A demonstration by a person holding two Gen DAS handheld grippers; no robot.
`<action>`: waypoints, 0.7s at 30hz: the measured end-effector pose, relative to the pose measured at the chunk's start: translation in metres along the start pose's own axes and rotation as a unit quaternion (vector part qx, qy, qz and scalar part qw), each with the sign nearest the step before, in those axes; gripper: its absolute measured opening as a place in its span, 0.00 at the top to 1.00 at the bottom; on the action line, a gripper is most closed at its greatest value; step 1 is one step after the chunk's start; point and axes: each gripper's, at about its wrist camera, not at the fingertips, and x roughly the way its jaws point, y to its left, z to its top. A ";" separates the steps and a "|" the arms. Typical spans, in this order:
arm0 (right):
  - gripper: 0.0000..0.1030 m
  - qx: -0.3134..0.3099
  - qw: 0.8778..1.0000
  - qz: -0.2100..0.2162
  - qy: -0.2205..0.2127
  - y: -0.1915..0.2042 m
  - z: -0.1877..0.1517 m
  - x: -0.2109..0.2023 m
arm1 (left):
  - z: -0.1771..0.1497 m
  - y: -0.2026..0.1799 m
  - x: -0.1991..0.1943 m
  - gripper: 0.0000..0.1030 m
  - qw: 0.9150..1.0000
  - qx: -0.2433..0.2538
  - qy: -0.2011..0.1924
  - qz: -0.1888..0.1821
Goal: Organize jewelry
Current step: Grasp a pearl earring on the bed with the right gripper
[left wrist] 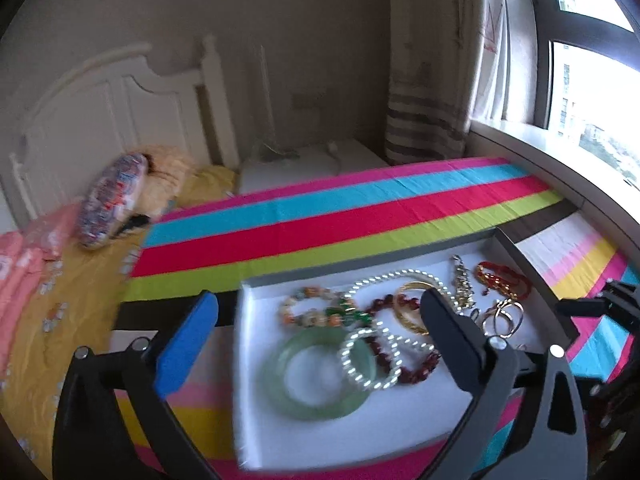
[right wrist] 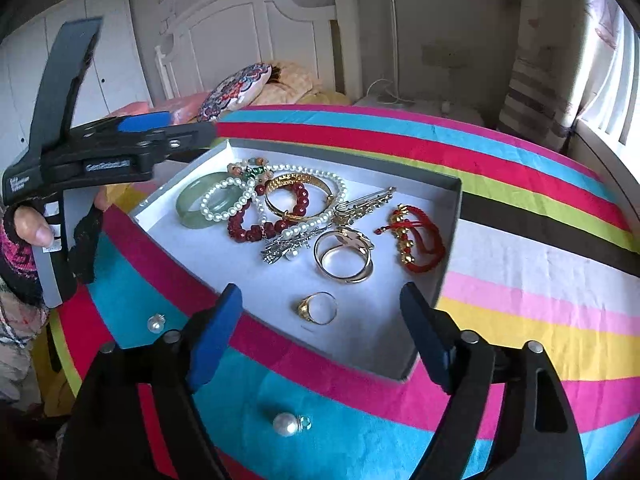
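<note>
An open white box (right wrist: 360, 344) on the striped cloth holds the jewelry: a jade bangle (right wrist: 188, 204), pearl bracelets (right wrist: 224, 200), dark red beads (right wrist: 248, 232), a gold bangle (right wrist: 296, 184), a red cord bracelet (right wrist: 416, 240) and wide gold rings (right wrist: 344, 256). A small gold ring (right wrist: 318, 308) lies alone on the near box floor. My right gripper (right wrist: 320, 291) hangs open above it, pads apart from it. Over the box's left end, my left gripper (left wrist: 319, 296) stands wide open with nothing held, above the jade bangle (left wrist: 280, 392) and pearl bracelet (left wrist: 360, 376).
Two pearl pieces lie loose on the cloth outside the box, one (right wrist: 286, 424) under my right gripper and one (right wrist: 156, 323) to its left. A hand (right wrist: 32, 228) holds the left gripper (right wrist: 152, 76). Behind are a bed with pillows (left wrist: 112, 200) and a window sill (left wrist: 540, 148).
</note>
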 end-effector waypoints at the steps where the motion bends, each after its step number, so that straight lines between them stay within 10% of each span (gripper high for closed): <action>1: 0.21 0.002 1.000 0.000 -0.004 0.001 -0.002 -0.004 | -0.002 0.001 -0.006 0.03 1.000 0.002 -0.006 0.008; 6: 0.18 0.007 1.000 0.008 -0.026 0.002 -0.014 -0.025 | -0.028 0.010 -0.046 0.03 0.998 -0.008 -0.029 0.049; 21: 0.16 -0.025 0.999 -0.026 0.019 0.024 -0.046 -0.027 | -0.107 -0.007 -0.066 0.03 1.000 -0.008 0.010 0.010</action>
